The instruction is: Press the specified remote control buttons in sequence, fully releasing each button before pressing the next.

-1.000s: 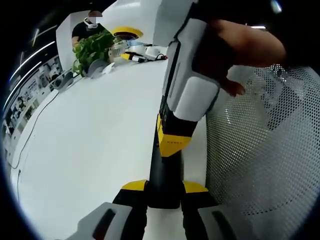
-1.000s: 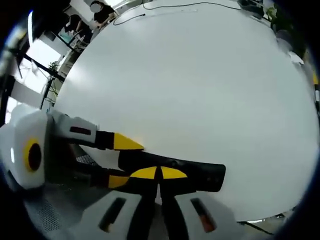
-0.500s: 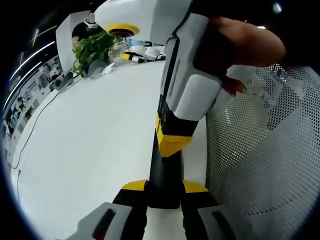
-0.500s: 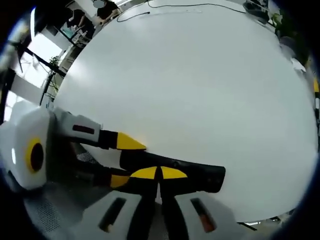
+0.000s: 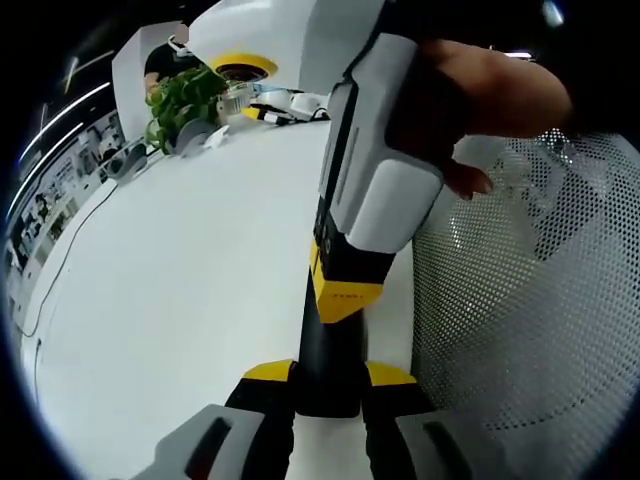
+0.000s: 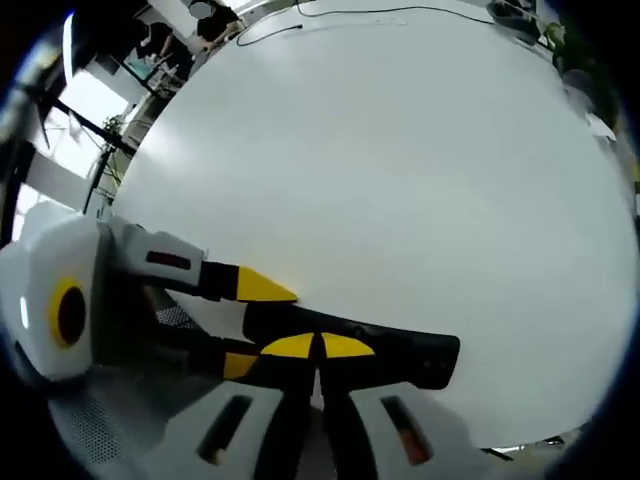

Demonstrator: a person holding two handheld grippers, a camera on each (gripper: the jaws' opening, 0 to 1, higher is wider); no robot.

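The left claw [image 5: 328, 378] clamps the black remote [image 5: 330, 345] over the white worktop [image 5: 180, 280], while the closed right claw [image 6: 320, 345] presses it; lift fully clear before the next button.

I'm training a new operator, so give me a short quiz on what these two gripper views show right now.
1. True or false: the left gripper is clamped on the black remote.
2. In the left gripper view, what stands at the far end of the white table? A) a green plant B) a laptop C) a stack of books
3. Fill in: the right gripper, resting on the remote, is ___ (open or shut).

Key: 1 true; 2 A; 3 shut.
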